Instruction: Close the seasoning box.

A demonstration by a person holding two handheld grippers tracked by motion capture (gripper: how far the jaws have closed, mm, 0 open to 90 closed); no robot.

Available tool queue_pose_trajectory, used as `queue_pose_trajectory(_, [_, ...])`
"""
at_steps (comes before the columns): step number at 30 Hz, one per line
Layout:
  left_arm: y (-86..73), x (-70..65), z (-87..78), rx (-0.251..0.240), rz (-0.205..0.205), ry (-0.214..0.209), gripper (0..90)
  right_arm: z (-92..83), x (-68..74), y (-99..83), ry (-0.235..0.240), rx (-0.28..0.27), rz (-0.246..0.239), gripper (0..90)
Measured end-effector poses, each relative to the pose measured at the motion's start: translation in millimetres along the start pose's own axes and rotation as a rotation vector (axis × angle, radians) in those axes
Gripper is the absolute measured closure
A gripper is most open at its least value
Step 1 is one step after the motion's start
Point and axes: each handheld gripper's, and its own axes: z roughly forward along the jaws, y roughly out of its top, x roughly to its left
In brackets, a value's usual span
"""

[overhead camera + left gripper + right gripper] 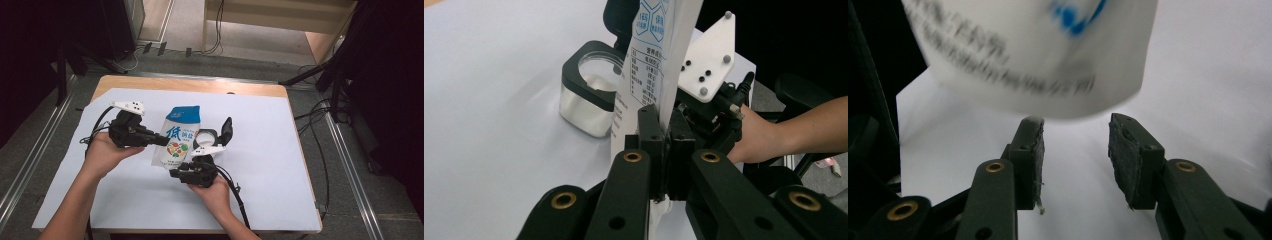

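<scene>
Pouch [179, 136] sits mid-table over the white sheet [260, 150], white with blue top and blue print, held up off the surface. Left claw [162, 140] is clamped on its left edge; in the left gripper view the pouch [659, 60] edge is pinched tight between the closed pads [651, 145]. Right claw [176, 174] is at the pouch's bottom end, jaws parted; in the right gripper view the pouch [1038, 55] hangs blurred just above the pads [1030, 160], not pressed by them. Clear jar with black collar [206, 138] stands just right of the pouch, its flip lid [226, 131] up.
</scene>
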Motion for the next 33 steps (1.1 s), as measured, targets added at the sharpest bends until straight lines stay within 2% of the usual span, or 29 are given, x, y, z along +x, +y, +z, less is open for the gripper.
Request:
queue_pose_trajectory(5, [3.2,2.9,-6.1,-0.024,-0.004,0.011,90.0,-9.3,2.3,0.5,-0.002,-0.001,-0.019,58.9])
queue_pose_trajectory(12, [1.0,11.7,-9.4,-0.018,-0.017,0.093,89.9,-31.9,1.7,2.1,-0.006,0.001,-0.057,57.8])
queue_pose_trajectory(22, [-8.7,33.4,-11.5,-0.036,-0.071,0.154,89.7,-67.3,-13.2,-6.6,-0.023,0.022,-0.094,57.8])
queue_pose_trajectory(27, [-13.5,43.2,-11.1,-0.028,-0.090,0.192,89.6,-82.4,-19.8,-6.1,-0.029,-0.003,-0.098,57.8])
queue_pose_trajectory(33, [-18.0,55.1,-12.4,-0.051,-0.117,0.214,89.7,-93.7,-27.7,-5.7,-0.051,-0.009,-0.095,57.7])
